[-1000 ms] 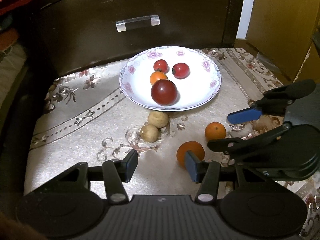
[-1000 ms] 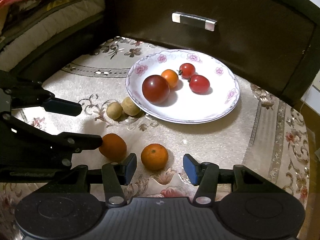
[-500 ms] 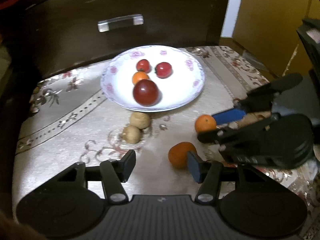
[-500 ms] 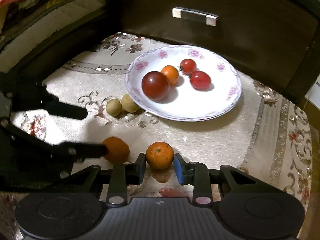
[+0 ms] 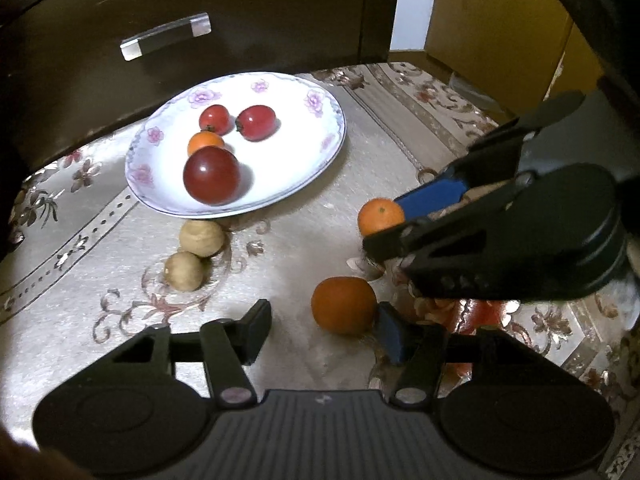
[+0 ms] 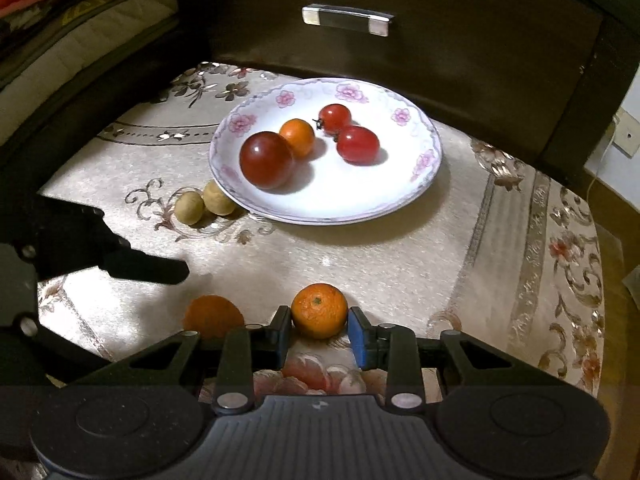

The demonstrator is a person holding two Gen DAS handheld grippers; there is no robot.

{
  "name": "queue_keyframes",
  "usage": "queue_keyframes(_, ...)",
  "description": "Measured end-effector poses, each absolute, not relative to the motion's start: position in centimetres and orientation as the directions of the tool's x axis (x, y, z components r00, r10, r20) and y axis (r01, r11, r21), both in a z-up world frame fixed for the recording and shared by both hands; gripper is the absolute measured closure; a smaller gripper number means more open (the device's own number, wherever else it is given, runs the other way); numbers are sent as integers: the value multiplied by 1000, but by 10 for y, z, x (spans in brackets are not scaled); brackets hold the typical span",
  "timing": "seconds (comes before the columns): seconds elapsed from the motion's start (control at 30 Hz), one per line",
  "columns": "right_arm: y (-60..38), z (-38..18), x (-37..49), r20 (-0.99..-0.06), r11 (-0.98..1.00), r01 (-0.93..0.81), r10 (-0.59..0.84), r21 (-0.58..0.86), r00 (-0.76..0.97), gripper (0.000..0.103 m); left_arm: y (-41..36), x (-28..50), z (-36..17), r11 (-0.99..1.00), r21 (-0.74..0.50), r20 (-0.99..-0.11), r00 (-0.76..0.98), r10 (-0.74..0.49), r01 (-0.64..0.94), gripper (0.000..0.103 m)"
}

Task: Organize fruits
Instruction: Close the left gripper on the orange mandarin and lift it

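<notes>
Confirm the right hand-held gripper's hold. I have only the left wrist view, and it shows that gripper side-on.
Observer: In the right wrist view, the right hand-held gripper has a pad against each side of the mandarin.
Operator: Report what lies past the cloth's left edge.
Observer: Folded bedding, stacked in layers.
Operator: Check the far right too.
Observer: A wall socket sits there, beyond the cloth.

Right hand-held gripper [image 6: 319, 330] now around mandarin [image 6: 319, 311].
</notes>
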State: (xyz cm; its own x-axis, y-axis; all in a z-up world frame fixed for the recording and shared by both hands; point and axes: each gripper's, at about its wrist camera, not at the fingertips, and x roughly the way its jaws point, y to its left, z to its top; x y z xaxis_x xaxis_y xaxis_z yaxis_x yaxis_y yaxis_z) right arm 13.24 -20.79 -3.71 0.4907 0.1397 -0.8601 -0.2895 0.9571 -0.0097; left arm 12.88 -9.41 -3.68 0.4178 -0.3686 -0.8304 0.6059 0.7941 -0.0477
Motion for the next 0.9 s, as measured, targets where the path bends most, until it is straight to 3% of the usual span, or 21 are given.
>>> queue_keyframes(0.3, -216, -36, 131, -863, 964, -267, 128, -9, 489, 76, -100, 130, -38, 793, -68, -825, 413, -386, 605, 63)
queue_keyframes(0.9, -195, -29, 108, -863, 939, -343, 153, -26, 482, 76, -70, 108, -28, 835, -6, -837, 454, -306, 550, 63)
